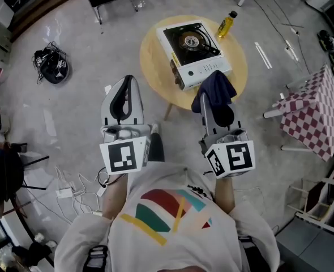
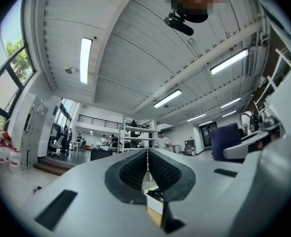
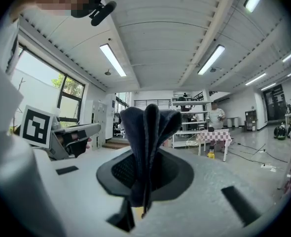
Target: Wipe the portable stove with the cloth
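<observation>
A white portable stove (image 1: 193,52) with a black burner top sits on a round wooden table (image 1: 155,67) in the head view. My right gripper (image 1: 217,102) is held up near the table's front edge, shut on a dark blue cloth (image 1: 217,88) that bunches out past the jaws; the same cloth (image 3: 148,130) stands pinched between the pads in the right gripper view. My left gripper (image 1: 123,95) is raised left of the table with its jaws shut and nothing between them. In the left gripper view only a corner of the stove (image 2: 155,200) peeks below the jaws.
A yellow bottle (image 1: 226,24) stands on the table's far right. A checked-cloth table (image 1: 314,115) is at the right, a black bag (image 1: 52,66) lies on the floor at the left, and cables (image 1: 76,188) lie near my feet. People and shelving stand far off in the hall.
</observation>
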`<state>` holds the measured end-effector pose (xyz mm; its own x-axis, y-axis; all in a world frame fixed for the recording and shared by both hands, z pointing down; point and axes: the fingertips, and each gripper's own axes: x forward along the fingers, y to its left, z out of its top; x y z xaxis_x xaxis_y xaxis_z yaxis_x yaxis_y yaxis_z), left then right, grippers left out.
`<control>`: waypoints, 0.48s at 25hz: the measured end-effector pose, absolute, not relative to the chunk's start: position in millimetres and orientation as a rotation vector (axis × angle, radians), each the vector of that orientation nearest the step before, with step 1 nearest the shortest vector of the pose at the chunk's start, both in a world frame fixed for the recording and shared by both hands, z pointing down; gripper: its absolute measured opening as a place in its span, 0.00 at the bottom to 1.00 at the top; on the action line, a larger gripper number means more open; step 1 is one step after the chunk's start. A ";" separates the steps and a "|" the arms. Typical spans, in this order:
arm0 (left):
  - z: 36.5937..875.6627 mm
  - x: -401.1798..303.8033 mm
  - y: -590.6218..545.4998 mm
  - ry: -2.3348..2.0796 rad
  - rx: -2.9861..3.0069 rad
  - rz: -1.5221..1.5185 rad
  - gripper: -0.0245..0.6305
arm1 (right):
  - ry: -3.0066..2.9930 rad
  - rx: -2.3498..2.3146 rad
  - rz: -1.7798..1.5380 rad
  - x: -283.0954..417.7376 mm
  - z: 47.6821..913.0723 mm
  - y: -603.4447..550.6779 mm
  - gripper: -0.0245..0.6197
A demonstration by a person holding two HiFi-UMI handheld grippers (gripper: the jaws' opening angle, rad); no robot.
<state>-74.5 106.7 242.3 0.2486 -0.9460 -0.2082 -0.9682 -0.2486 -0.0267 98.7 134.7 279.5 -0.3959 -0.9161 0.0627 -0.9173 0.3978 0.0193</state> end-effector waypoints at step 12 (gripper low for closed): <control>209.1 -95.1 -52.3 1.715 -2.413 0.363 0.05 | -2.489 1.758 0.075 79.2 269.4 -15.0 0.10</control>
